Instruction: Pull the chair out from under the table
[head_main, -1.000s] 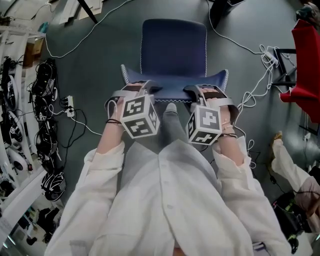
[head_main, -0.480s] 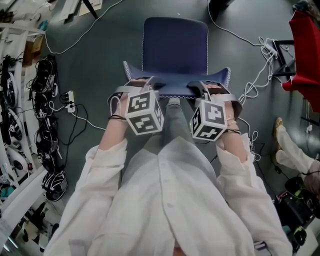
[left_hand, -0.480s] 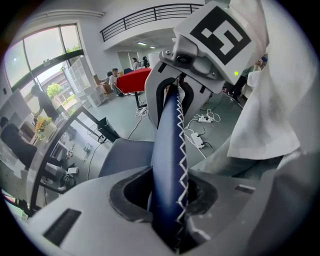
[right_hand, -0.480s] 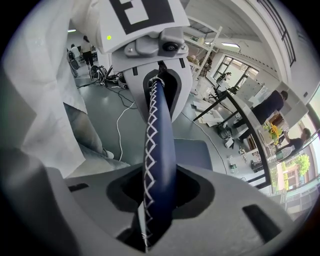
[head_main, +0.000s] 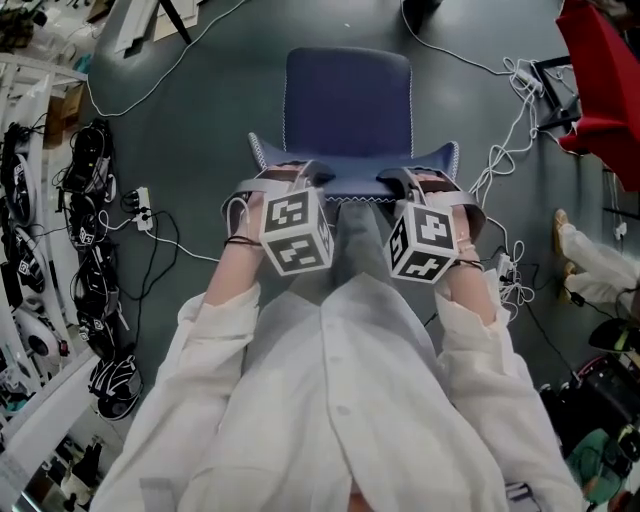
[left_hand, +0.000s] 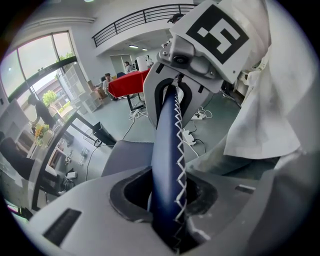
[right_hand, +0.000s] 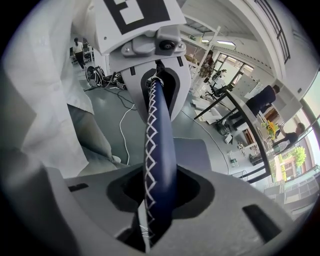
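Note:
In the head view a blue chair (head_main: 348, 100) stands on the grey floor just ahead of me, its seat facing away. Both grippers clamp the top edge of its backrest (head_main: 352, 186), which has white zigzag stitching. My left gripper (head_main: 300, 174) is shut on the left part of the edge and my right gripper (head_main: 405, 180) on the right part. In the left gripper view the stitched backrest edge (left_hand: 169, 150) runs up from between the jaws of the left gripper (left_hand: 167, 210) to the other gripper. The right gripper view shows the same edge (right_hand: 157, 150) pinched in the right gripper (right_hand: 155, 210).
White cables (head_main: 505, 140) trail over the floor to the right of the chair, and a power strip (head_main: 140, 207) lies to its left. A red-covered thing (head_main: 605, 80) stands at the top right. Racks of gear (head_main: 85, 250) line the left side. Another person's leg (head_main: 590, 262) shows at the right.
Both grippers have kept their hold on the backrest and drawn the chair back across the floor with me. The floor cables and the red thing have slid toward the top of the view.

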